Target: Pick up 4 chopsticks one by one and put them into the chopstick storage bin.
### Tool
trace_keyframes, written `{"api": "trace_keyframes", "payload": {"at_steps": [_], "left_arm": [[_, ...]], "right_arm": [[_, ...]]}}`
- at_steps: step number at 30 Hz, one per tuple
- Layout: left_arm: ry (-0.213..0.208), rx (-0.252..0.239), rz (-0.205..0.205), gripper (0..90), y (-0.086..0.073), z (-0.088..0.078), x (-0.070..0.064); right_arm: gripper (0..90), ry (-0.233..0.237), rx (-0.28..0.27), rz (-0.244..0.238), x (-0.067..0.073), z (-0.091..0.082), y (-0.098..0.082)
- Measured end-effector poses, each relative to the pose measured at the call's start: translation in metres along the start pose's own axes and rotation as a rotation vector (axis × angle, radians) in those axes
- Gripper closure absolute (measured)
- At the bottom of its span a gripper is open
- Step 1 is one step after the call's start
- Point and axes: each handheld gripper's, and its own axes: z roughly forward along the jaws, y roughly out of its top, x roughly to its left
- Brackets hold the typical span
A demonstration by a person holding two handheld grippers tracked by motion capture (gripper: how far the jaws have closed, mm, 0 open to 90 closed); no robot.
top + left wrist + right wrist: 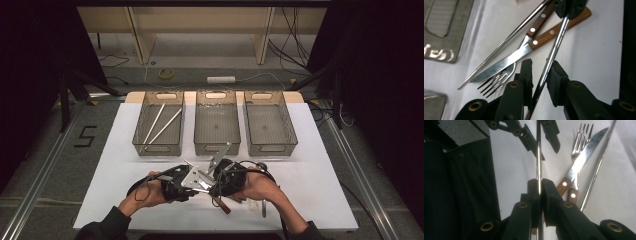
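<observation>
In the high view, both hand-held grippers are seen meeting over the white bench, in front of three wire baskets.

In the left gripper view, a metal rod lies between the left hand-held gripper's narrowed jaws, a gap showing at one pad; a knife and fork lie beyond.

In the right gripper view, the right hand-held gripper is clamped on the rod.

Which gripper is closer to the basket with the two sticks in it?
Left. The left gripper sits below that basket, nearer its side; the right gripper is farther right.
</observation>
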Motion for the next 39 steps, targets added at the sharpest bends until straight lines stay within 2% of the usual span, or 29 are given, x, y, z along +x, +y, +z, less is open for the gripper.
{"api": "trace_keyframes", "payload": {"at_steps": [2,3,4,6,7,8,11,14,15,18,25,27,33,39], "left_arm": [[-0.021,0.0,0.014,78.3,-0.001,0.0,-0.001],[-0.036,0.01,0.033,79.6,-0.001,-0.001,-0.001],[-0.043,0.002,0.03,81.4,-0.001,0.0,-0.003],[-0.073,0.012,0.044,84.9,-0.001,0.001,-0.004],[-0.063,0.016,0.037,85.0,0.0,0.002,-0.005],[-0.061,0.023,0.035,85.2,-0.001,0.002,-0.004],[-0.047,0.017,0.0,85.3,-0.003,0.002,-0.001],[-0.029,0.011,-0.023,85.4,-0.005,-0.001,0.003],[-0.018,0.011,-0.027,85.4,-0.006,-0.002,0.004],[0.007,0.011,-0.061,85.4,-0.008,-0.006,0.009],[0.072,-0.035,-0.205,85.3,-0.019,-0.016,0.023],[0.072,-0.051,-0.238,85.3,-0.021,-0.02,0.027],[0.132,-0.093,-0.33,85.3,-0.024,-0.03,0.035],[0.179,-0.121,-0.397,85.3,-0.03,-0.039,0.044]], "right_arm": [[85.2,0.007,-0.001,-0.026,-0.001,-0.001,-0.001],[84.9,0.017,-0.003,-0.016,-0.001,-0.001,-0.002],[83.8,0.019,-0.014,-0.03,-0.002,-0.002,-0.002],[81.2,0.016,-0.029,-0.016,-0.004,-0.005,-0.003],[80.8,0.021,-0.043,-0.016,-0.007,-0.006,-0.004],[74.1,0.016,-0.052,-0.013,-0.008,-0.009,-0.005],[63.7,-0.005,-0.086,0.025,-0.011,-0.017,-0.005],[55.6,-0.026,-0.152,0.061,-0.012,-0.026,-0.006],[52.6,-0.034,-0.167,0.059,-0.014,-0.028,-0.006],[45.5,-0.072,-0.21,0.089,-0.015,-0.033,-0.007],[39.2,-0.138,-0.317,0.126,-0.014,-0.043,-0.009],[37.5,-0.154,-0.343,0.134,-0.015,-0.045,-0.011],[34.0,-0.202,-0.388,0.155,-0.013,-0.047,-0.017],[34.0,-0.225,-0.423,0.18,-0.013,-0.045,-0.029]]}}
